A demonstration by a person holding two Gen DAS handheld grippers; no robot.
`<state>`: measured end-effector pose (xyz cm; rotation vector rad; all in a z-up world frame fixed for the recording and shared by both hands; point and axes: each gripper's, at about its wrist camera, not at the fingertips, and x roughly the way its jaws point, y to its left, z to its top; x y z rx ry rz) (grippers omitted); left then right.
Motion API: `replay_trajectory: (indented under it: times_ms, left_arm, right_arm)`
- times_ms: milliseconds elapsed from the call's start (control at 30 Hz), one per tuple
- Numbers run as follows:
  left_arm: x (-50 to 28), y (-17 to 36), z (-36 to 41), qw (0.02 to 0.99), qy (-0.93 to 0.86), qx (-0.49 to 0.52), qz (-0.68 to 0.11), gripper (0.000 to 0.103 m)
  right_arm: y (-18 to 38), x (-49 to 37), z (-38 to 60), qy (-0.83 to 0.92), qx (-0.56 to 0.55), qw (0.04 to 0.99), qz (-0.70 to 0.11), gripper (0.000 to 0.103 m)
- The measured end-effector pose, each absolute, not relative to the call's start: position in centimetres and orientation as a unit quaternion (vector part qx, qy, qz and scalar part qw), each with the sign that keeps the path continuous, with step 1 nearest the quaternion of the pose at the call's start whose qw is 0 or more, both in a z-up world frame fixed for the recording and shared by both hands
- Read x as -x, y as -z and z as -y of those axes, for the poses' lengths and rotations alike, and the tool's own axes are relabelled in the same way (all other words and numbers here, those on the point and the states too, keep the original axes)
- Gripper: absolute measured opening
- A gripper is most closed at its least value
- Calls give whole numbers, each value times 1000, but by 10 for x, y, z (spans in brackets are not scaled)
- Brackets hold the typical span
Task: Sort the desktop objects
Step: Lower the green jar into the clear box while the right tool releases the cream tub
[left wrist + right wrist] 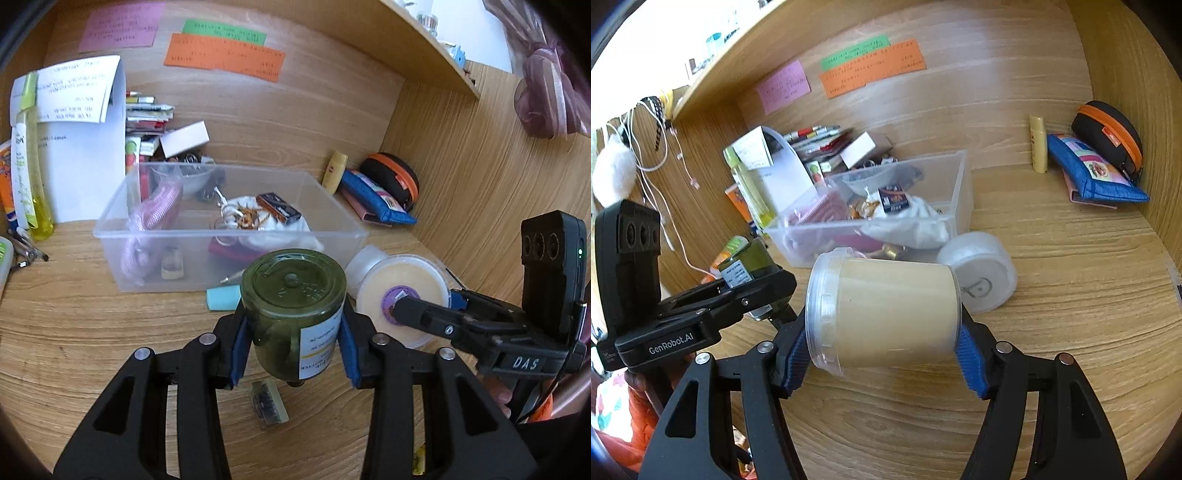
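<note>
My left gripper (pixel 293 332) is shut on a dark green glass jar (pixel 291 291) with a white label. The jar is lifted off the wooden desk and tipped, its round end facing the camera. My right gripper (pixel 882 343) is shut on a clear plastic tub (pixel 890 310) of cream-coloured stuff, which lies sideways with the blue pads on its lid and its base. The tub (pixel 410 280) and right gripper (pixel 410 306) appear just right of the jar. The left gripper (pixel 757 284) and jar (pixel 753 258) hang left of the tub. A clear plastic bin (pixel 229 232) stands right behind both.
The bin (pixel 960 184) holds a pink cord, white cloth and small items. A white round container (pixel 979 273) lies beside it. A pale blue eraser (pixel 223 297) and a small clip-like piece (pixel 269 402) lie on the desk. A blue pouch (pixel 376 199) and a black-orange case (pixel 391 177) fill the right corner.
</note>
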<state>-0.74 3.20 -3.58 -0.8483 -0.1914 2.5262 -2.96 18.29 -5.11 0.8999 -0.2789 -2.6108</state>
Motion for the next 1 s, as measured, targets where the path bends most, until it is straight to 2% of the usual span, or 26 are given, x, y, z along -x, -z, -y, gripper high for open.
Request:
replay_trajectory:
  times_ms: [367,1000]
  left_arm:
    - [8,20,-19,218,-931,283,76,41]
    - [68,-1,13,177,-946,258,81,41]
  right_arm:
    - [23,41,-180,935,-286,192,82,64]
    - [4,83,-176,944,-262,192,58,64]
